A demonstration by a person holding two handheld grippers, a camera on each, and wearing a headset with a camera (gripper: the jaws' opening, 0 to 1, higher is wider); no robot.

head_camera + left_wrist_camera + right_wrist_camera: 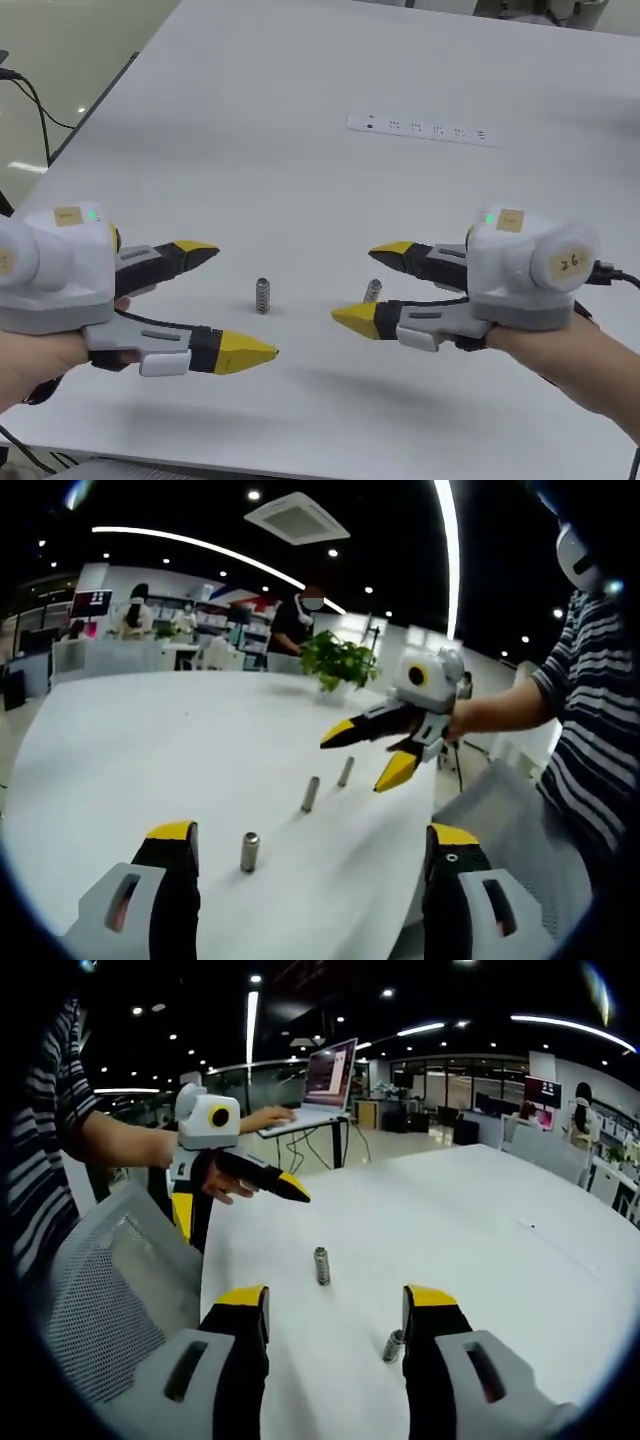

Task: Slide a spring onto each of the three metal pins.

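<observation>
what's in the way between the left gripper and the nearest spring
Nothing visible. The spring stands on bare table just ahead of the left gripper, whose jaws are open.

Bright, even light from overhead washes the white matte tabletop (pixel 300 150). Only soft, pale shadows lie under the yellow-tipped grey left gripper (pixel 243 298) and right gripper (pixel 354 283). In the gripper views, long white ceiling strip lights (pixel 445 550) bow into arcs, and distant desks go hazy.
</observation>
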